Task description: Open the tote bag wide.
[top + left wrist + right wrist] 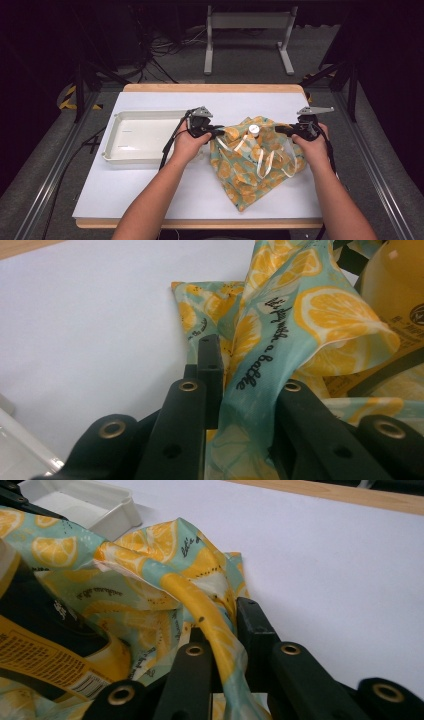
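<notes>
a: the lemon-print bag (252, 160) is lying just right of the white tray (140, 137), a yellow bottle (254, 131) standing inside it.

b: and the tongs?

a: the left gripper (216, 132) is pinching the bag's edge nearest the tray; the right gripper (281, 130) is clamping the far edge.

The high view looks forward and down from above the person's side, taking in the whole bench (150, 200) from some way off; the left gripper view rides close behind its own jaws, facing across the lemon-print bag (310, 320) at very short range; the right gripper view sits just as near, facing the same bag (150, 545) from the opposite side, the white tray (85, 502) beyond; all three share the bag and the bench top.
</notes>
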A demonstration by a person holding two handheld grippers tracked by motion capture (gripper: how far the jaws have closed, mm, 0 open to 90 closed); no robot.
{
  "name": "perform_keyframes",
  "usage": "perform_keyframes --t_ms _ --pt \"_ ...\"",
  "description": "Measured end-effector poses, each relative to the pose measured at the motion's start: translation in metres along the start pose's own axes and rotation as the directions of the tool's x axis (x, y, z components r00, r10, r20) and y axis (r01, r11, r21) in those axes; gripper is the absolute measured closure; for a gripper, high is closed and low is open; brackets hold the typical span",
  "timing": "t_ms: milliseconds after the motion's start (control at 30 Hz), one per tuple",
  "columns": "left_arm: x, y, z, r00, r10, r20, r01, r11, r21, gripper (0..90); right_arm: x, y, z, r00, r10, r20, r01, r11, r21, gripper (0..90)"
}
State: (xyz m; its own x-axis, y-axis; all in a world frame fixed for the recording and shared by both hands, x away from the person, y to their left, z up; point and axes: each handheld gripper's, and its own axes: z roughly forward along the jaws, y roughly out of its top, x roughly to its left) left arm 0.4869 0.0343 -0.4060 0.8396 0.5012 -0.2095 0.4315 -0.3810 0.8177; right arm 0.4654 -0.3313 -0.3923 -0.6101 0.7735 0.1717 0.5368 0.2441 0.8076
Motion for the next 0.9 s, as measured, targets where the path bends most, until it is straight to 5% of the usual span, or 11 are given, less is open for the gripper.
perform_keyframes --t_ms 167,367,633,900 --pt "0.0 0.0 0.0 0.9999 -0.013 0.011 0.013 0.9999 -0.002 82.3 -0.001 -0.001 -0.006 0.9993 0.023 -0.031 -0.024 0.9992 -0.031 68.0" --pt "0.001 -0.001 0.001 0.9997 -0.019 0.015 0.019 0.9998 -0.003 82.0 0.007 0.005 -0.031 0.9987 -0.01 -0.051 0.004 0.9935 -0.114 50.0" --pt "-0.002 0.0 0.003 0.9998 -0.013 0.017 0.013 0.9999 -0.008 82.1 0.025 0.011 -0.067 0.9981 -0.057 -0.023 0.051 0.9773 -0.206 43.8" --pt "-0.005 0.001 0.002 0.9999 -0.004 0.014 0.004 0.9999 -0.01 81.5 0.061 0.01 -0.084 0.9883 -0.137 -0.066 0.118 0.9639 -0.239 42.1"
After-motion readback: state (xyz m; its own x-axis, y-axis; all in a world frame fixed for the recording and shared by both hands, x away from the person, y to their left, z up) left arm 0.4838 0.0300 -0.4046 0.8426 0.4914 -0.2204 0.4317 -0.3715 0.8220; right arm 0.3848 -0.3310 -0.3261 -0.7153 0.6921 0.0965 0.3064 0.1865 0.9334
